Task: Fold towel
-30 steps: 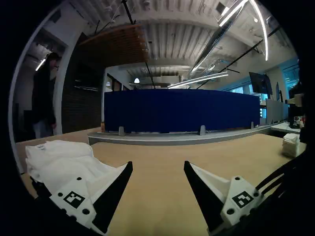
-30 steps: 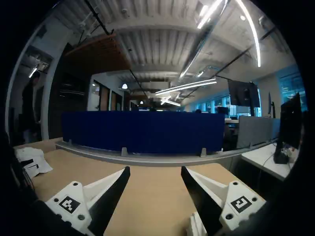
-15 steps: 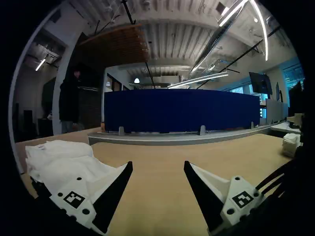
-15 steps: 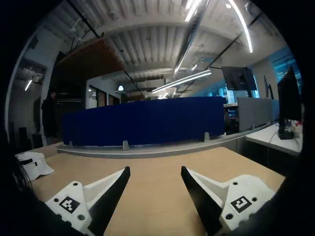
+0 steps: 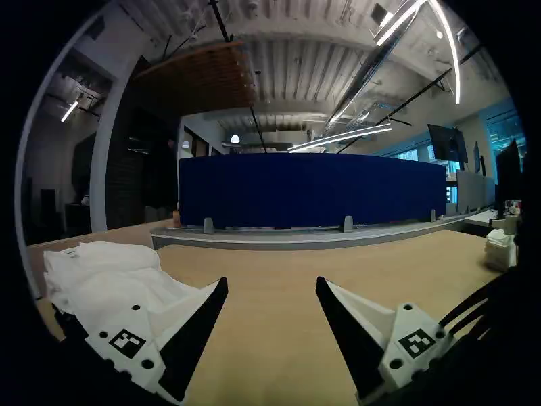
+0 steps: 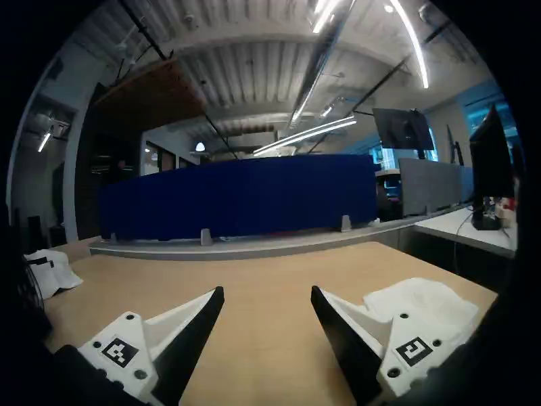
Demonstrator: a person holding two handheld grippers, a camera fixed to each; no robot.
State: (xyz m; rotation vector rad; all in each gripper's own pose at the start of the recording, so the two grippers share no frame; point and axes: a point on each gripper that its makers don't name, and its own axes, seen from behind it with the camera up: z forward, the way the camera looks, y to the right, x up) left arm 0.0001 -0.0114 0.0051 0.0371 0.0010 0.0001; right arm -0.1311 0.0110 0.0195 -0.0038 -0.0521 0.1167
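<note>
A crumpled heap of white towels (image 5: 101,274) lies on the wooden table (image 5: 284,271) at the left, just behind the left finger of my left gripper (image 5: 270,284). That gripper is open and holds nothing. A small stack of folded white towels (image 5: 499,247) sits at the table's far right edge. My right gripper (image 6: 267,292) is open over bare wood with nothing between its fingers. A white towel (image 6: 422,296) lies close behind its right finger. The crumpled heap (image 6: 51,267) sits far off to the left.
A long blue divider (image 5: 311,189) on a grey rail closes off the back of the table. To the right, a neighbouring white desk (image 6: 473,233) carries a dark monitor (image 6: 490,169). The table's right edge runs near the white towel.
The right gripper has swung and shifted, bringing a white towel into sight beside its right finger. The left gripper has stayed still. A person in the background walked out of sight.
</note>
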